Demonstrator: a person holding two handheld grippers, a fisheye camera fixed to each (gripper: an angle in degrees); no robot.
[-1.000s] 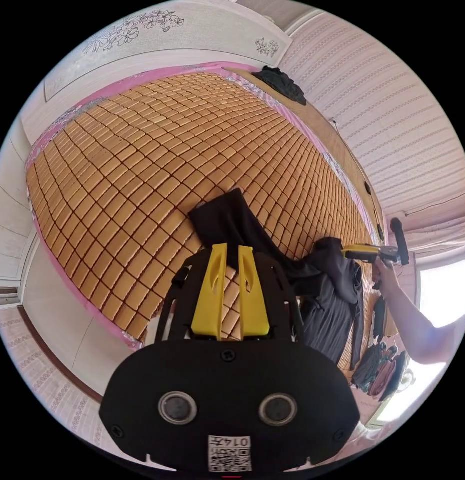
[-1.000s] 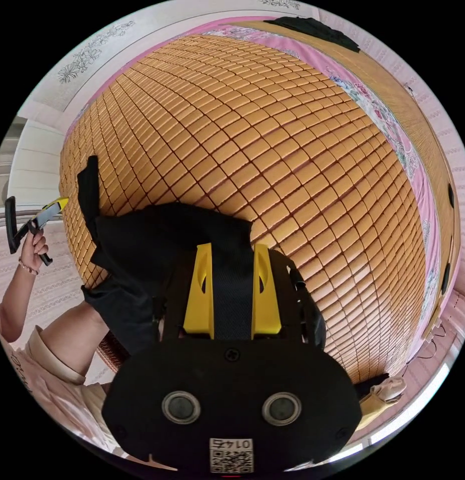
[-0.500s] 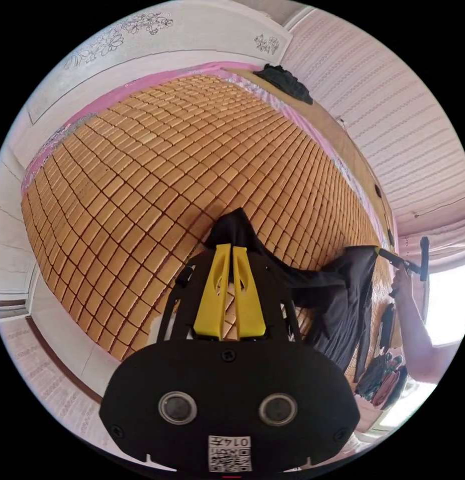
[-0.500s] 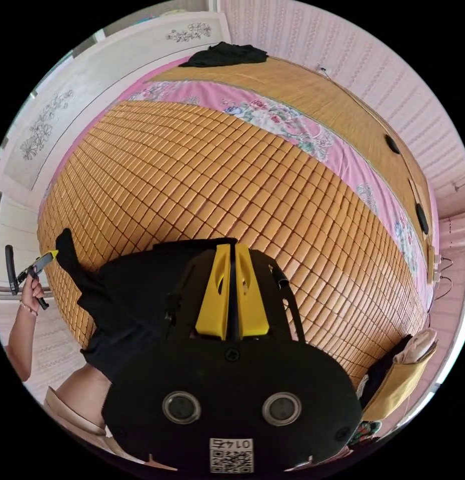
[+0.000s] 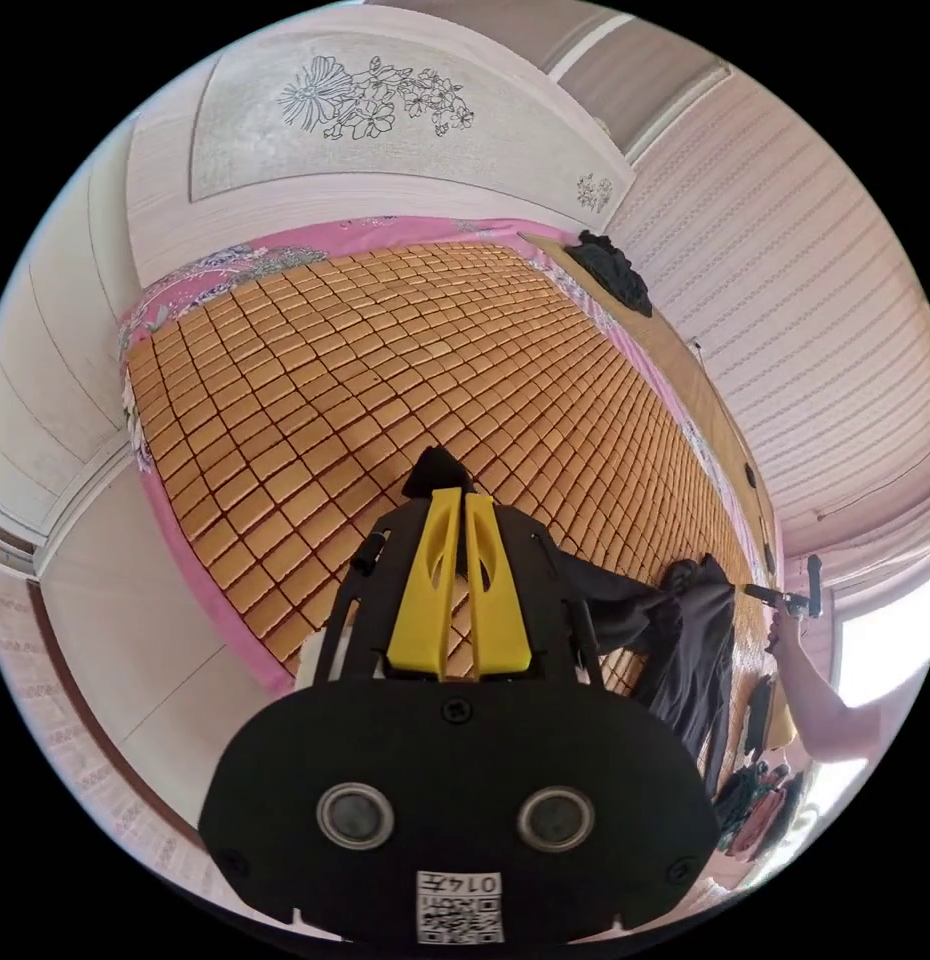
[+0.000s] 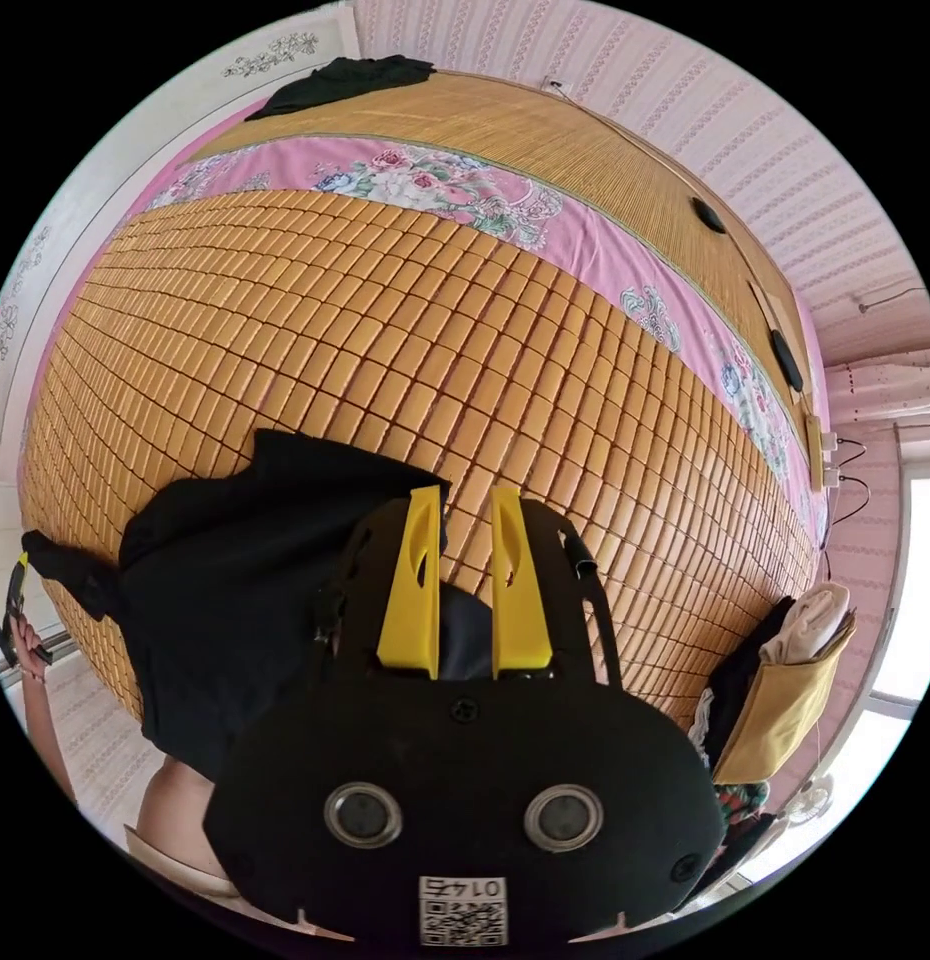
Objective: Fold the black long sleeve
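Now I'm spreading the shirt (image 6: 235,570) on the mat (image 6: 385,320), left gripper (image 5: 457,510) clamped on a sleeve, right gripper (image 6: 463,520) apart, needing a fresh hold.

Open room: your tiled mat (image 6: 465,330) lies bare ahead.
In your way: black long sleeve (image 6: 225,590) near edge; dark pile (image 6: 335,80) far corner.

Left gripper (image 5: 453,497): small white sticker (image 5: 460,905) on the black body, w/ a square code & a few numbers on top. The numbers look flipped, so can't read them. Right gripper (image 6: 463,492): same kind of sticker (image 6: 462,908), same spot, flipped too. No other words or signs to read.
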